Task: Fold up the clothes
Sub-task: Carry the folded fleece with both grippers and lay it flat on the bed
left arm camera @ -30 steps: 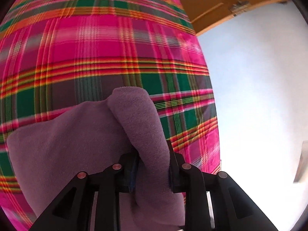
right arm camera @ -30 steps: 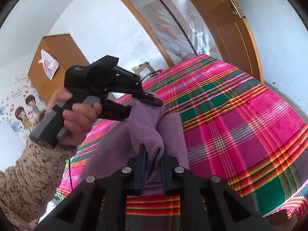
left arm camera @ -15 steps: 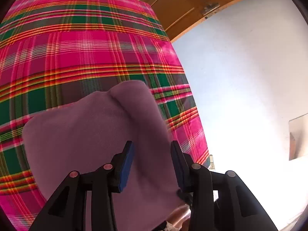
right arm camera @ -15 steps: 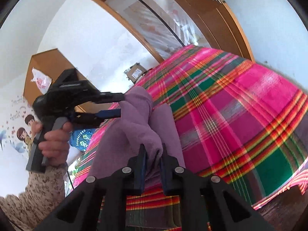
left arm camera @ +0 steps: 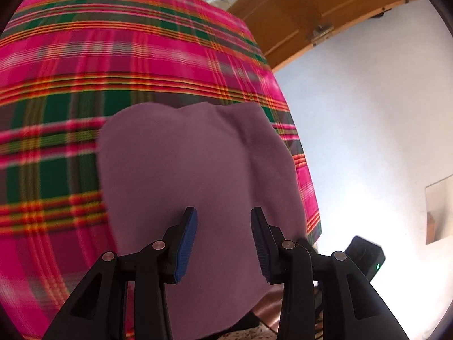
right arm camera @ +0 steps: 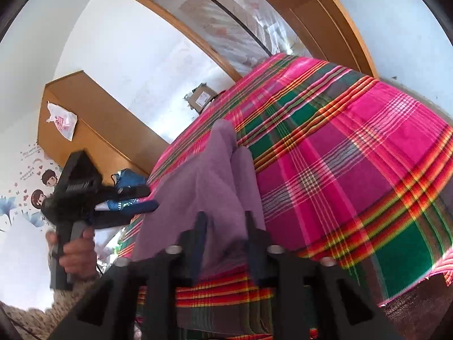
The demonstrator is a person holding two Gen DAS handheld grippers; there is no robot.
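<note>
While the right gripper (right arm camera: 223, 223) is opening with a fold of the purple garment (left arm camera: 192, 170) between its pads, that ridge could slump sideways and undo the fold, since nothing now pins it. Nearer the bed's edge, the left gripper (left arm camera: 223, 235) stands open and empty above the cloth, which lies flat on the plaid bedspread (left arm camera: 85, 65) just ahead of its blue pads (left arm camera: 187, 240).
</note>
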